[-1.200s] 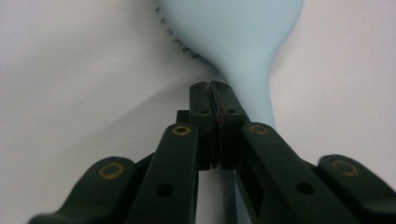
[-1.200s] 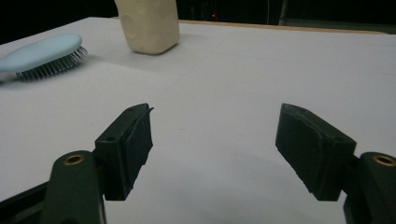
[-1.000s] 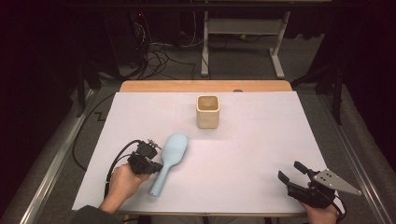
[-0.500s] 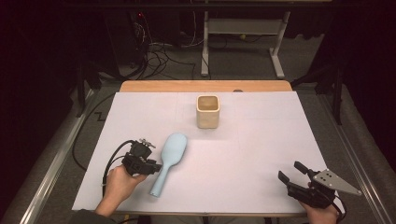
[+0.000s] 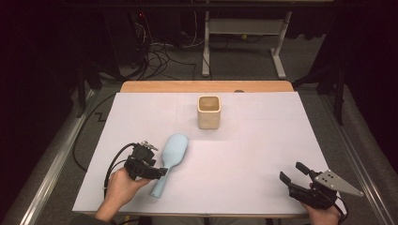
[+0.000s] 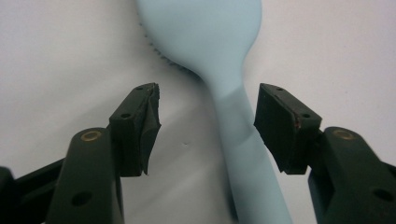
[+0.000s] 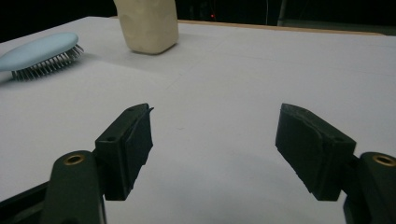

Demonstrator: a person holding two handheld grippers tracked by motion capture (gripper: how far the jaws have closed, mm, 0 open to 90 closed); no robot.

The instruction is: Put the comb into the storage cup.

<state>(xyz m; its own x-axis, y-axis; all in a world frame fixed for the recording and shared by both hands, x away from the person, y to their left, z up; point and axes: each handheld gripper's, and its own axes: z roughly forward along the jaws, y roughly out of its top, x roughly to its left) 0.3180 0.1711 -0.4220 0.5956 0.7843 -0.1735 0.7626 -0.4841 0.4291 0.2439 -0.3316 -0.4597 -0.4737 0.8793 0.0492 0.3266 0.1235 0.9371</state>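
The left hand-held gripper (image 5: 157,172) sits low over the handle of the pale blue hairbrush (image 5: 171,159), which lies bristles-down on the white-covered bench (image 5: 263,154), in front of the cream cup (image 5: 209,111). Its jaws have just been opening and now stand wide – the handle runs between them, off-centre and close to the right-hand pad in the left gripper view, with neither pad pressing. The right hand-held gripper (image 5: 293,176) rests near the bench's front right corner, jaws apart on nothing (well away from the brush). The risk, as I judge it: closing from this offset would let one pad strike first, so the smooth handle could swivel or skid across the bench rather than seat squarely.
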